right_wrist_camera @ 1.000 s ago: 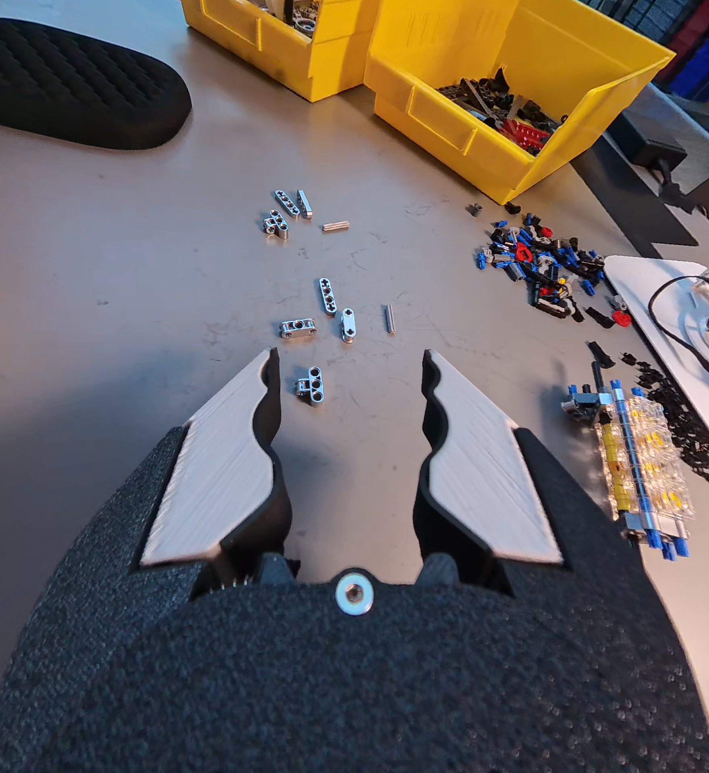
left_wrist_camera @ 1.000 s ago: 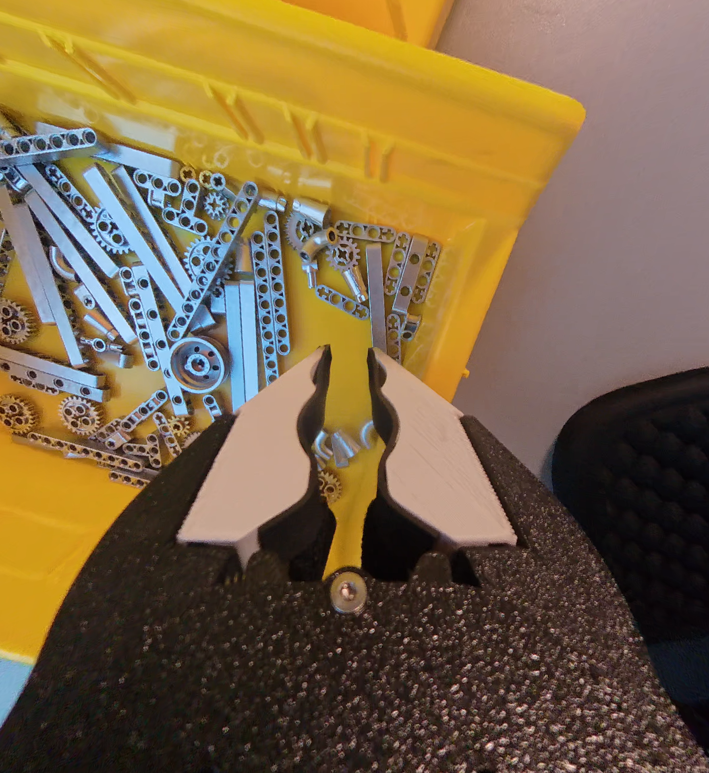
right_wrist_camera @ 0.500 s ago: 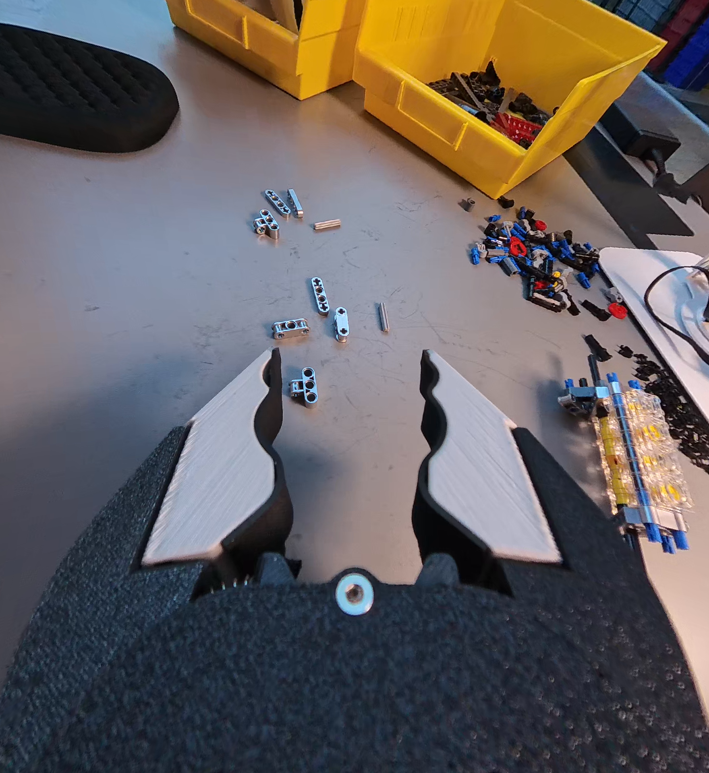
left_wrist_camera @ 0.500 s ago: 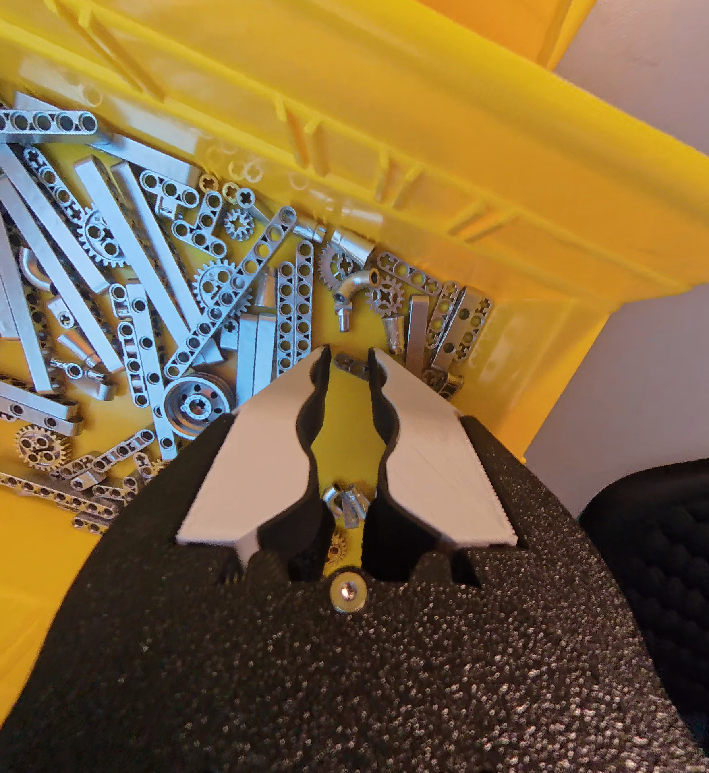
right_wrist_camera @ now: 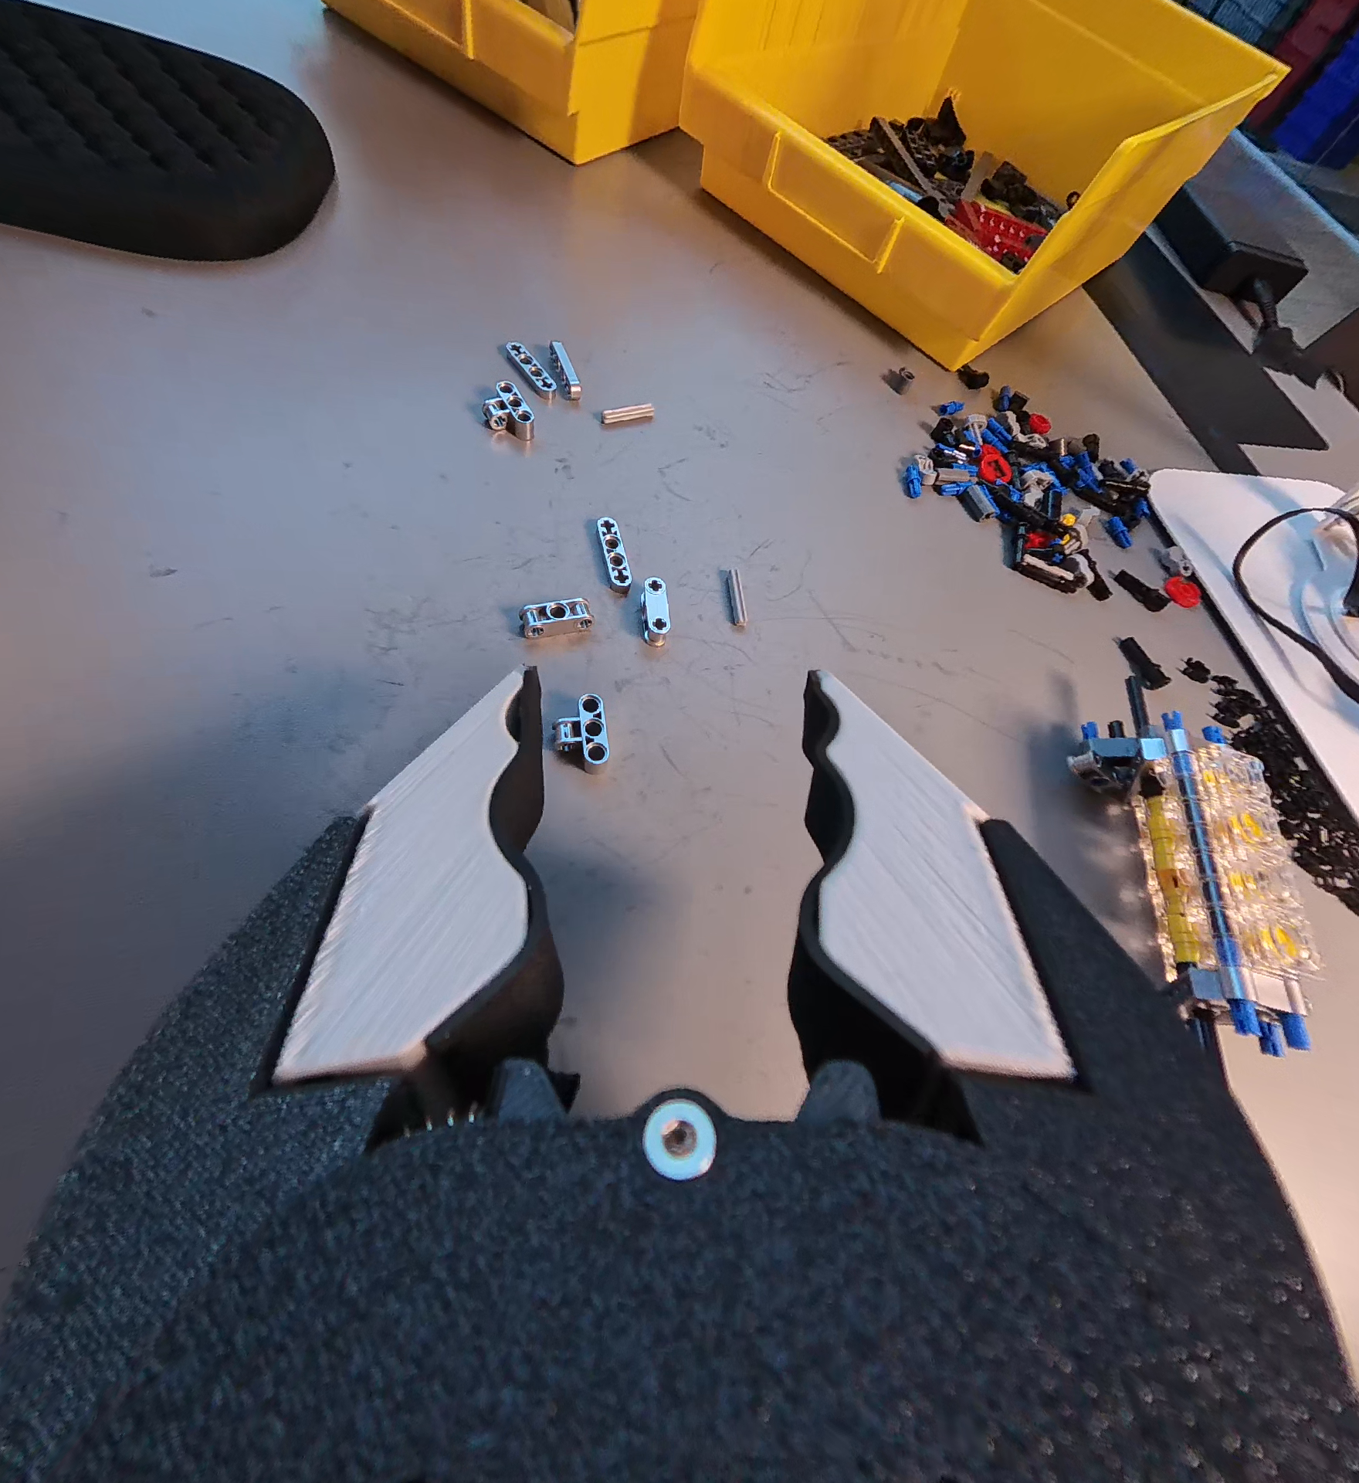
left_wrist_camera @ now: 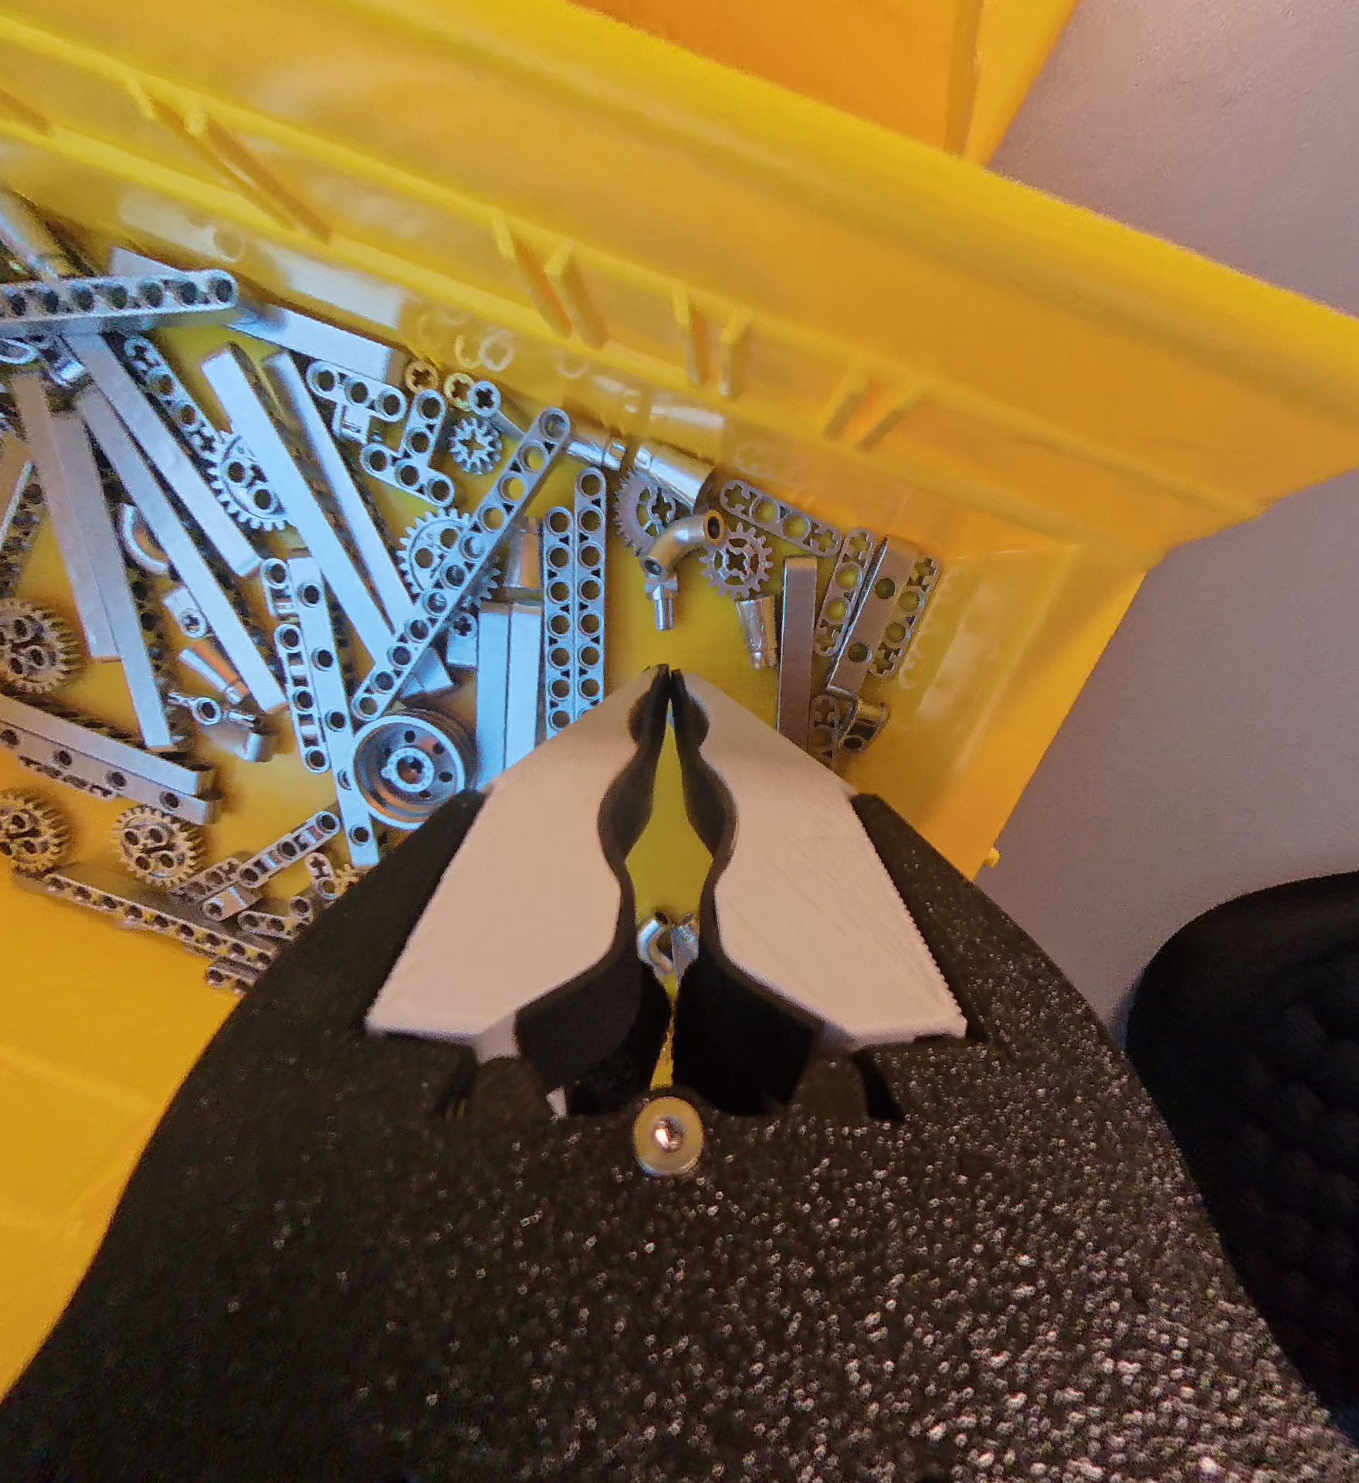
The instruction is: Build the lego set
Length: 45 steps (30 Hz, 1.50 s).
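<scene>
My left gripper (left_wrist_camera: 664, 678) is inside a yellow bin (left_wrist_camera: 740, 241), low over its floor near the right corner. Its jaws are shut, tips pressed together; I cannot see a piece pinched between them. Grey building pieces fill the bin: holed beams (left_wrist_camera: 576, 594), a wheel (left_wrist_camera: 407, 770), gears (left_wrist_camera: 736, 558). A small grey piece (left_wrist_camera: 667, 947) shows through the gap lower down. My right gripper (right_wrist_camera: 668, 682) is open and empty above a grey table (right_wrist_camera: 179, 481). A small grey connector (right_wrist_camera: 584, 732) lies just inside its left fingertip.
Several more small grey pieces (right_wrist_camera: 616, 554) lie ahead on the table. Two yellow bins (right_wrist_camera: 821, 184) stand at the back. On the right are a pile of blue, black and red pieces (right_wrist_camera: 1021, 481), a clear-and-yellow assembly (right_wrist_camera: 1214, 875) and a white base with a cable (right_wrist_camera: 1262, 578). A black padded cushion (right_wrist_camera: 99, 128) lies back left. Measured from the fingertips, the wheel (left_wrist_camera: 407, 770) is 7 cm or so from the left gripper and 50 cm from the right.
My left gripper's jaws have closed from a narrow gap to shut, and it has drawn back a little in the bin. My right gripper stays open and has shifted only slightly.
</scene>
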Tool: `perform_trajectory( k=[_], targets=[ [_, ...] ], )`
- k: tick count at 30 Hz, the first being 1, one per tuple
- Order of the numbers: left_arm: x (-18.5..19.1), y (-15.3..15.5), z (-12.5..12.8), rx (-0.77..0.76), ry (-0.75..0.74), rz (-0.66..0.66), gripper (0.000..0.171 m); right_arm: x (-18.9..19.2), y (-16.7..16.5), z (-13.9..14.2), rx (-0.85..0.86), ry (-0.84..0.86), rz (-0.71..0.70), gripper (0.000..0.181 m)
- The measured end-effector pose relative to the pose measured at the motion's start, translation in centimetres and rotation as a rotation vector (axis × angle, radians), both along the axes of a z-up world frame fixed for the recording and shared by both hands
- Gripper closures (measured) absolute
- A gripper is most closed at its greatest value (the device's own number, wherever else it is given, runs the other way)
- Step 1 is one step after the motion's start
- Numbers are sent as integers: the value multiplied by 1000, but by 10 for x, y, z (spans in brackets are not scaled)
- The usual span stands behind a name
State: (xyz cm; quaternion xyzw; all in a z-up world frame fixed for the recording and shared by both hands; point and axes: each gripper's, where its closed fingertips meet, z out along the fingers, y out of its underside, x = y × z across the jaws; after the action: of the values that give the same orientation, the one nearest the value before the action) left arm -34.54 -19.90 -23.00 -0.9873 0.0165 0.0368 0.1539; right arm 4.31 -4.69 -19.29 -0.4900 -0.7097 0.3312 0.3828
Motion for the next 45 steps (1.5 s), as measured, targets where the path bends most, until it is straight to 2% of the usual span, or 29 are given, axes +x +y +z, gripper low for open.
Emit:
perform_trajectory(
  k=[4, 6, 10, 13, 18, 20, 25, 29, 33, 39, 41, 45],
  targets=[
    [5, 0, 19, 62, -66, 69, 170, 0, 1, -1, 4, -4, -4, 118],
    [11, -7, 13, 29, -130, 107, 157, 0, 1, -1, 6, -8, -3, 118],
    [15, -8, 4, 26, -193, 179, 149, 0, 0, -3, 13, -14, -1, 118],
    [5, -12, -2, -15, -128, 191, 152, 0, 0, -3, 15, -16, -5, 118],
    [6, -13, -6, -38, -135, 188, 157, 1, 2, -3, 15, -19, -12, 118],
    [0, -15, -7, -53, -86, 173, 171, 1, 2, -4, 18, -24, -11, 118],
    [-1, -13, -4, -62, -16, 77, 171, 1, 4, -5, 22, -29, -18, 118],
    [-2, -11, 19, -13, 23, 44, 171, 2, 4, -5, 22, -29, -22, 118],
    [-6, -27, 27, -97, 80, -75, 169, 1, 3, -6, 24, -35, -17, 118],
    [-22, -63, 17, -314, 251, -455, 153, 1, 4, -8, 18, -42, -21, 119],
    [-20, -62, 17, -295, 263, -546, 153, 0, 5, -9, 18, -46, -25, 119],
    [-15, -57, 17, -245, 250, -643, 152, 0, 7, -10, 13, -54, -37, 119]
  ],
)
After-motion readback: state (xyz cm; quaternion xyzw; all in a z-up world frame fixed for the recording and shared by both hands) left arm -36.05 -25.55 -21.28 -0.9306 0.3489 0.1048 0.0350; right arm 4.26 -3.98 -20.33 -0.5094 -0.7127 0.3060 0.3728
